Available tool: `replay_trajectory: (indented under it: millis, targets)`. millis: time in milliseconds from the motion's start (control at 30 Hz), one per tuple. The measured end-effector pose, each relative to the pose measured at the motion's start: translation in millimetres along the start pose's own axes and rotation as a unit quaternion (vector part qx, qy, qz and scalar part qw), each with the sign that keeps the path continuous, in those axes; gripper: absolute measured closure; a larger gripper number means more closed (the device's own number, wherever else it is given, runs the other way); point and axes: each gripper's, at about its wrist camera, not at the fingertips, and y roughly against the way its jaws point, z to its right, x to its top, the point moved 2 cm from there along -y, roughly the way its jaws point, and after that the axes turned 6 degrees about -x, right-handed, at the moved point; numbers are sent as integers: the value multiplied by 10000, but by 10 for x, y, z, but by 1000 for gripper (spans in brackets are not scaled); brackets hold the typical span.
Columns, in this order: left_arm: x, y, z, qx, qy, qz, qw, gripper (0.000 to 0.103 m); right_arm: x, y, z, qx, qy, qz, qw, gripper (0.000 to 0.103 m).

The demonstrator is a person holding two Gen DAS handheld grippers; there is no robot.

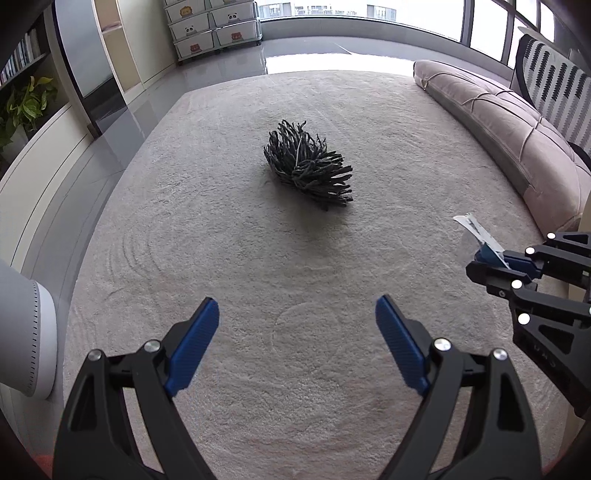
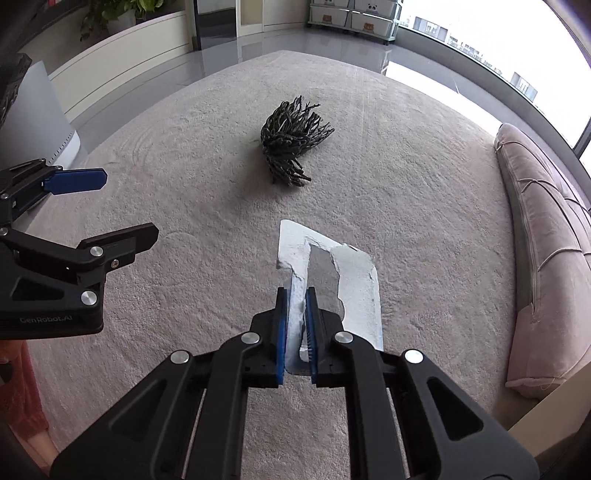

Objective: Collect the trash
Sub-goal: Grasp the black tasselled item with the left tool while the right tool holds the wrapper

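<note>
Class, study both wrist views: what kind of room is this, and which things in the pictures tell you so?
Probably a home living or play room: a large beige carpet, a long pink floor cushion beside wide windows, and storage drawers with animal pictures against the far wall.

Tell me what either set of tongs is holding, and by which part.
The right tongs pinch a torn white paper scrap by its narrow left strip near the bottom. The left tongs are open, empty.
</note>
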Motion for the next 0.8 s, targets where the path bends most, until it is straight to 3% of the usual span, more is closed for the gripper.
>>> replay_trajectory:
  millis: [400, 667, 733, 767, 800]
  targets:
    - [801, -821, -40, -145, -80, 94, 9998, 17, 725, -272, 383, -114, -580, 230, 9980, 94]
    - [1054, -1390, -57, -308, 108, -159, 9993, 17, 876, -488, 381, -137, -655, 92, 9977, 94]
    - [1063, -1467, -71, -457, 133, -231, 9986, 35, 886, -523, 378, -118, -659, 54, 9977, 94]
    - [1057, -1519, -74, -536, 135, -350, 9979, 53, 895, -540, 377, -122, -660, 44, 9977, 94]
    - [1047, -1549, -89, -585, 166, -395, 9974, 57, 908, -563, 379, -123, -664, 38, 9977, 94]
